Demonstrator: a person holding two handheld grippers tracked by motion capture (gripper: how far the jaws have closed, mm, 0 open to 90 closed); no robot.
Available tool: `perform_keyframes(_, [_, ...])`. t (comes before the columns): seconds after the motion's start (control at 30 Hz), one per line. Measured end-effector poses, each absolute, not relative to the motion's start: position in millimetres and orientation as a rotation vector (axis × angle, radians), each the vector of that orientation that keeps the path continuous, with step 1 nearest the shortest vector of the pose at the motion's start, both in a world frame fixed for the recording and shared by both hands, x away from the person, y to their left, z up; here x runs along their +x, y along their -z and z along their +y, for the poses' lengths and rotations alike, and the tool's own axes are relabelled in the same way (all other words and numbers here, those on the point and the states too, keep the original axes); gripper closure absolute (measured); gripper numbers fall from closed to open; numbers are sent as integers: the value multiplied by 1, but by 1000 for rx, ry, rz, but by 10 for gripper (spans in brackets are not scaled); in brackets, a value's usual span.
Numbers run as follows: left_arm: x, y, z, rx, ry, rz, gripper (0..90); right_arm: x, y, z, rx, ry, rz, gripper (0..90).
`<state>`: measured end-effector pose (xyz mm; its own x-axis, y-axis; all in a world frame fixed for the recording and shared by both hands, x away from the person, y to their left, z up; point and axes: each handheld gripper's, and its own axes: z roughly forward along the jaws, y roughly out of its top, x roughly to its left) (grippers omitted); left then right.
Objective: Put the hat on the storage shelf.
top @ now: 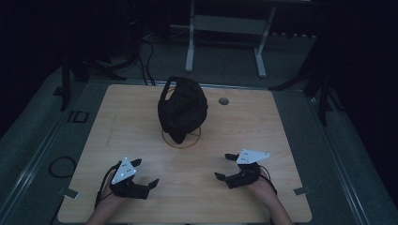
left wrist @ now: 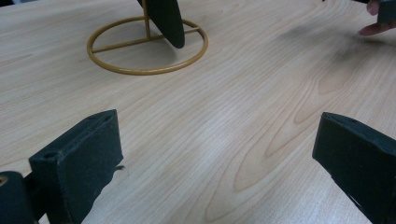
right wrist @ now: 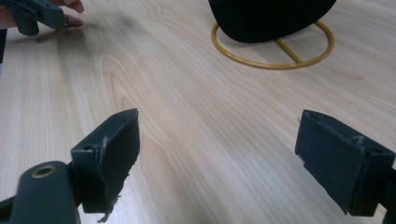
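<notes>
Two wide-open, empty claws, left (top: 146,177) and right (top: 224,166), near unlabelled black cap (top: 182,108) on gold stand (left wrist: 148,51).

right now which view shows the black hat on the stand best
The high view: the whole black hat sits on its gold stand. The left gripper view catches only a hanging edge of it, the right gripper view only its underside.

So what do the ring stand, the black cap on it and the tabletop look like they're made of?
Ring stand: thin gold-painted metal rod, probably, judging by its smooth sheen. Black cap: soft matte fabric, with a slumped shape and no shine. Tabletop: light wood or wood-look laminate, with visible grain and a smooth surface.
</notes>
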<state>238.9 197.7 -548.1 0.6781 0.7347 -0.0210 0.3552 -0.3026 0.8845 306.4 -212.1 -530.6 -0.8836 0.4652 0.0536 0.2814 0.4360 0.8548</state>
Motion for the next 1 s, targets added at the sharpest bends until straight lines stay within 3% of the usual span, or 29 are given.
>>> perform_keyframes(1.0, [239, 550, 198, 1920, -486, 852, 19, 287, 543, -256, 714, -1378, 2459, 140])
